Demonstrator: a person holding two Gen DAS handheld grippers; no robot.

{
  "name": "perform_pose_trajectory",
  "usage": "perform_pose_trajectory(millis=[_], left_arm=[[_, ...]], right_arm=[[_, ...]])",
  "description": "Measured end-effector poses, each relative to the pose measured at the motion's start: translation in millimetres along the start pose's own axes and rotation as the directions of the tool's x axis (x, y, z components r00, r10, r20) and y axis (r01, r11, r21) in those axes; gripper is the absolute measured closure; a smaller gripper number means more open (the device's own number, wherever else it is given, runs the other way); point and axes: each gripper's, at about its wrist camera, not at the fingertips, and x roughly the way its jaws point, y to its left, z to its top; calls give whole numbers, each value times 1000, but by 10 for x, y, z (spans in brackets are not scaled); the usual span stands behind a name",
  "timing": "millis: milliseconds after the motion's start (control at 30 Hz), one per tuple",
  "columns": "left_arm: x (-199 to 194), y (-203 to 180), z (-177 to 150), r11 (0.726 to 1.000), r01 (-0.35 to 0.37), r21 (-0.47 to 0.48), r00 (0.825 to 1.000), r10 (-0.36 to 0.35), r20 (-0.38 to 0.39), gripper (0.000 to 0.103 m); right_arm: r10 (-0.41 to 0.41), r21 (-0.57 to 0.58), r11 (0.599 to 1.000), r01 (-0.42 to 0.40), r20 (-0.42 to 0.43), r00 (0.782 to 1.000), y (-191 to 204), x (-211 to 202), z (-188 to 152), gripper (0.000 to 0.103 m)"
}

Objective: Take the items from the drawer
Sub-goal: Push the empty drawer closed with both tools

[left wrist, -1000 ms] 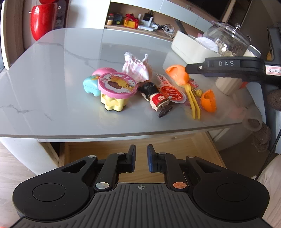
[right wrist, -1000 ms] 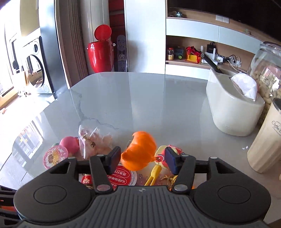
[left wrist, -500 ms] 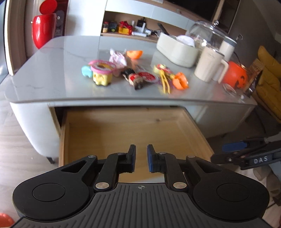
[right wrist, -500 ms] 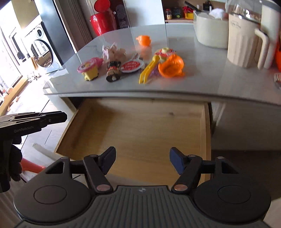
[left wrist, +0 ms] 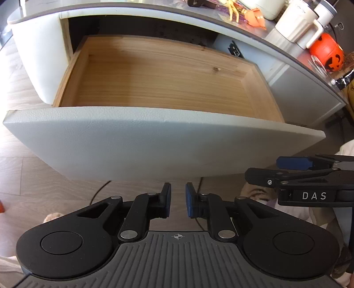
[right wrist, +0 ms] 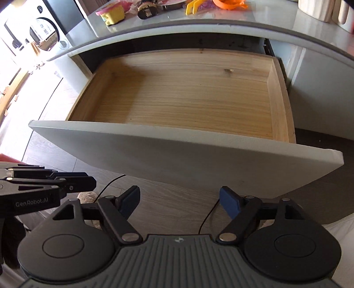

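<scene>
Drawer [left wrist: 168, 79] stands pulled out from under the desk [right wrist: 221, 24], its pale wooden floor bare in both views and its grey front panel [left wrist: 141, 141] nearest the cameras. Both grippers hang in front of that panel, above the wood-look floor [right wrist: 168, 208], pointing steeply down. The left gripper [left wrist: 177, 200] has its 2 blue-padded fingers [left wrist: 190, 203] drawn close together with a narrow gap and nothing between them. The right gripper [right wrist: 179, 200] has its fingers [right wrist: 230, 201] well apart and its jaws are opening, with nothing between them either. In the left wrist view the right gripper shows at the right edge, side on; in the right wrist view the left gripper shows at the left edge. The items lie up on the desk behind the drawer: a yellow toy with a pink lid [right wrist: 111, 14], a small dark figure [right wrist: 147, 12], a yellow tong-like piece [right wrist: 193, 6] and an orange plastic piece [right wrist: 229, 4]. Farther right on the desk in the left wrist view stand a cream jug [left wrist: 298, 24] and an orange pumpkin bucket [left wrist: 327, 53]. A dark cable [right wrist: 209, 218] runs across the floor below the grippers.
</scene>
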Motion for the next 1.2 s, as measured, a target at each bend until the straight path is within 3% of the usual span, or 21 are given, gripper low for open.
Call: perform_pose_trajectory(millis=[167, 233, 333, 500, 633, 900, 1100, 1200], left_arm=[[-18, 159, 48, 995, -73, -71, 986, 82, 145, 88], [6, 178, 79, 995, -65, -77, 985, 77, 154, 87], [43, 152, 150, 995, -88, -56, 981, 96, 169, 87], [145, 230, 424, 993, -61, -106, 981, 79, 175, 87], [277, 206, 621, 989, -76, -125, 967, 104, 232, 87], [489, 266, 991, 990, -73, -124, 943, 109, 315, 87], [650, 332, 1223, 994, -62, -94, 917, 94, 387, 86], [659, 342, 1242, 995, -64, -73, 915, 87, 394, 86]], right_arm=[[-44, 50, 998, 42, 47, 998, -38, 112, 79, 22], [-36, 91, 995, 33, 42, 998, -62, 145, 142, 17], [-67, 74, 995, 61, 76, 995, -29, 188, 158, 17], [-65, 133, 990, 49, 116, 991, -110, 243, 298, 18], [-77, 191, 980, 49, 138, 987, -180, 337, 530, 18], [-162, 162, 979, 124, 250, 955, -154, 518, 850, 18], [-174, 159, 979, 127, 327, 929, -232, 664, 1076, 18], [-173, 159, 980, 123, 358, 918, -251, 732, 1162, 17]])
